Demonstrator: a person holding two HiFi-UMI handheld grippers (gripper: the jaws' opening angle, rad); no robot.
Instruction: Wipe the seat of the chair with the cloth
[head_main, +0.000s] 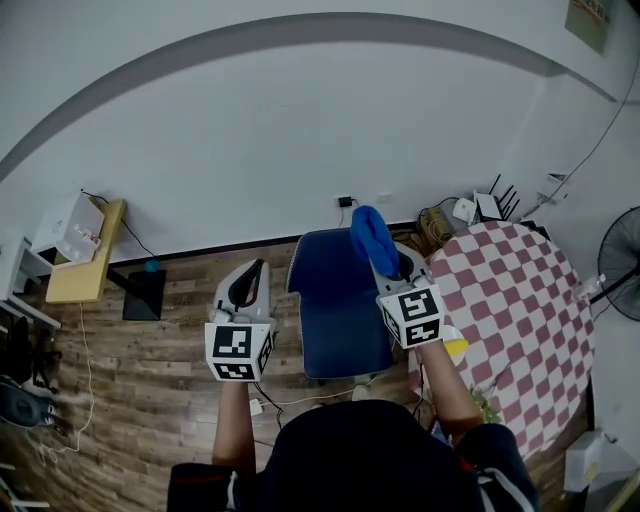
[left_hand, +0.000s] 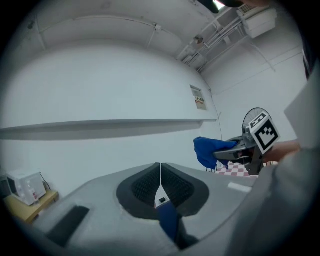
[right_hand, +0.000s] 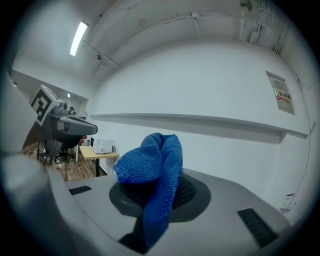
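A dark blue chair (head_main: 340, 315) stands on the wood floor straight ahead of me, its seat facing up. My right gripper (head_main: 385, 262) is raised over the chair's right side and is shut on a blue knitted cloth (head_main: 371, 238), which bunches above the jaws and hangs down between them (right_hand: 155, 185). The left gripper (head_main: 250, 283) is held up left of the chair, its jaws pressed together with nothing between them (left_hand: 160, 181). In the left gripper view the cloth (left_hand: 207, 151) shows off to the right, held by the other gripper.
A round table with a red-and-white checked cloth (head_main: 510, 320) stands right of the chair. A yellow side table (head_main: 88, 255) with a white appliance is at the far left. Cables run across the floor under the chair, and a fan (head_main: 622, 275) stands at the right edge.
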